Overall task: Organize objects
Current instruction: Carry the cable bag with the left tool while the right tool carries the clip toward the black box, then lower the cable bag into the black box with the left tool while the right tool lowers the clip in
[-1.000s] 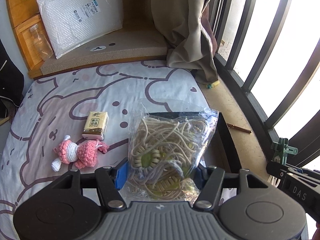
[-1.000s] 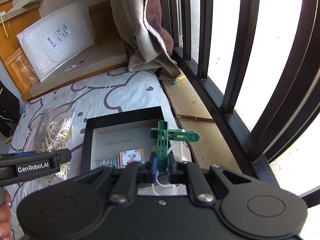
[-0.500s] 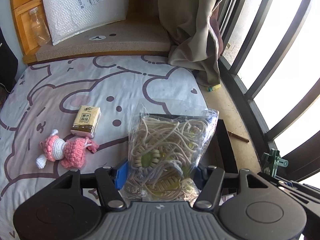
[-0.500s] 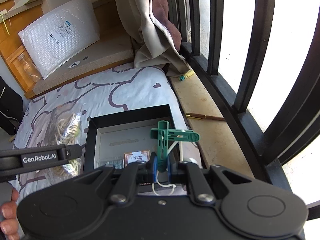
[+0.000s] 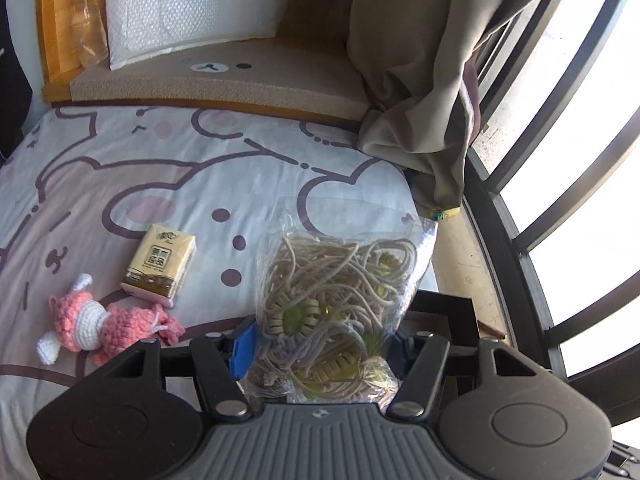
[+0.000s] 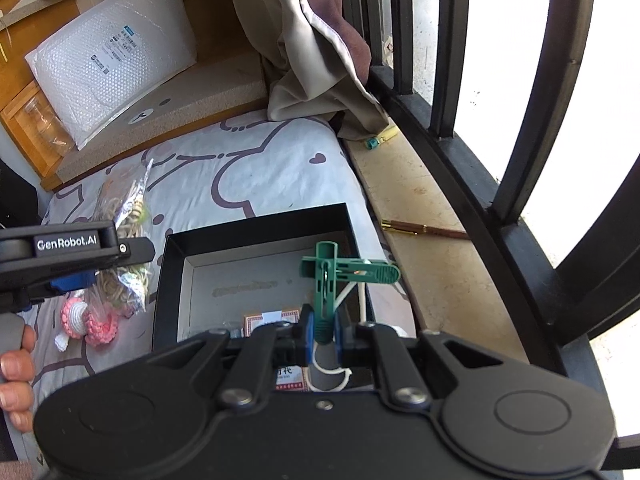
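Observation:
My left gripper is shut on a clear plastic bag of beige cord, held up above the bedsheet; the same bag of cord shows at the left of the right wrist view. My right gripper is shut on a green clothes peg with a white string hanging from it, over the open black box. A card pack lies inside the box. On the sheet lie a tissue pack and a pink crochet doll.
A white bubble mailer leans on the brown ledge at the back. A beige curtain hangs by the black window bars. A pen and a small yellow-green item lie on the sill. A person's hand grips the left handle.
Both grippers sank lower and moved forward over the bed with their loads. The tissue pack and doll now sit further left and lower in the left wrist view.

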